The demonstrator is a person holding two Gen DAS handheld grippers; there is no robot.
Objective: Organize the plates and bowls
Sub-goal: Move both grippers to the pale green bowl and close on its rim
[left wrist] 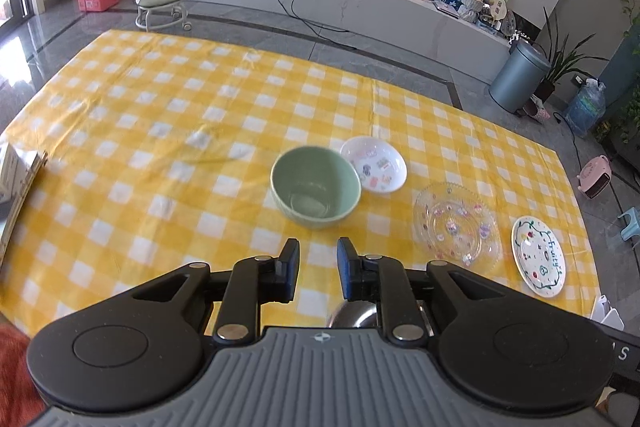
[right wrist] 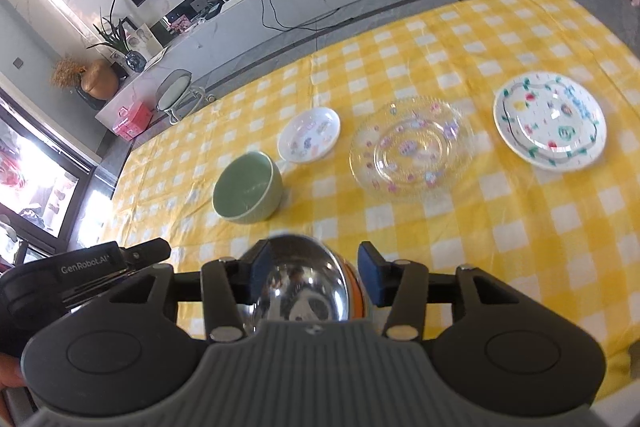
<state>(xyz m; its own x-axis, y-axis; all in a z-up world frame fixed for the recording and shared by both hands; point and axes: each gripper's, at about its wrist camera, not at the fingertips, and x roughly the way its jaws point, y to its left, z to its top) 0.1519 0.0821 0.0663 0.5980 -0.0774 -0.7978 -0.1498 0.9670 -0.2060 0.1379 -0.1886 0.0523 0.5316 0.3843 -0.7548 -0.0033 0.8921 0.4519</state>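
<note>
On the yellow checked tablecloth (left wrist: 160,107) a green bowl (left wrist: 316,187) (right wrist: 248,193) stands upright. A small white dish with stickers (left wrist: 374,163) (right wrist: 309,140) sits just behind it. To the right lie a clear glass plate (left wrist: 456,225) (right wrist: 412,149) and a white plate with a green vine border (left wrist: 538,257) (right wrist: 550,123). My left gripper (left wrist: 318,269) hangs open and empty in front of the green bowl. My right gripper (right wrist: 316,269) is open above a steel bowl (right wrist: 304,283) (left wrist: 354,315) that sits between and below its fingers; the right pad stands apart from it.
A stack of papers or a box (left wrist: 16,187) lies at the table's left edge. Beyond the far edge stand a wheeled stool (left wrist: 162,3) and a grey bin (left wrist: 520,75) on the floor. The left gripper's housing (right wrist: 86,269) is close to the left of my right gripper.
</note>
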